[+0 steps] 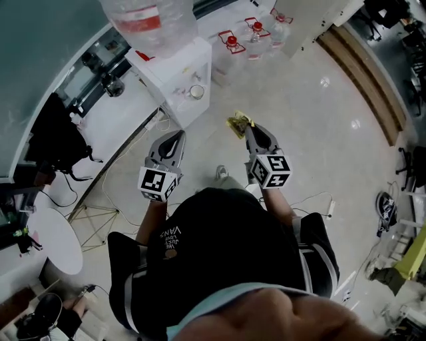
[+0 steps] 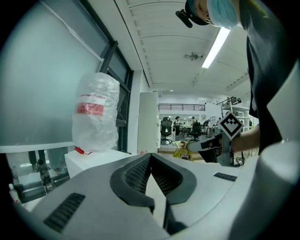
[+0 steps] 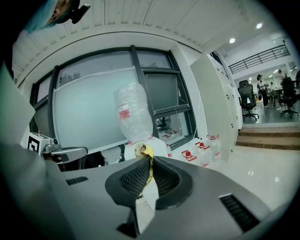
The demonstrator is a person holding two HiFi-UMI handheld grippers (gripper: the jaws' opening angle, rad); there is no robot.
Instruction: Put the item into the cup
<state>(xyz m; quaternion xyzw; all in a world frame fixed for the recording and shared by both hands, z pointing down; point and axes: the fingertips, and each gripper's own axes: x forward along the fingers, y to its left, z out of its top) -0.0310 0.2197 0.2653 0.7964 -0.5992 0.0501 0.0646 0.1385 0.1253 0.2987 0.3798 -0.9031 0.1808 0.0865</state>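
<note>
- The pale shiny floor (image 1: 319,133) holds everything here, and a person in a black shirt (image 1: 219,246) stands in the middle of it.
- A tall white water dispenser (image 1: 176,73) stands on the floor near its far edge, in front of the person.
- A big clear plastic water bottle with a red label (image 1: 156,20) sits upside down on top of the dispenser.
- A few small clear water jugs with red caps (image 1: 231,41) stand on the floor just to the right of the dispenser.
- The grey left gripper (image 1: 177,137) points at the dispenser. Its jaws are pressed together with nothing between them.
- The grey right gripper (image 1: 247,128) is beside the left one. Its jaws pinch a little crinkly yellow packet (image 1: 237,124), which sticks out past the tips.
- The packet is up in the air over the floor, near the dispenser but not touching it.
- A small round white cup (image 1: 196,91) sits on the front of the dispenser, well apart from the packet.
</note>
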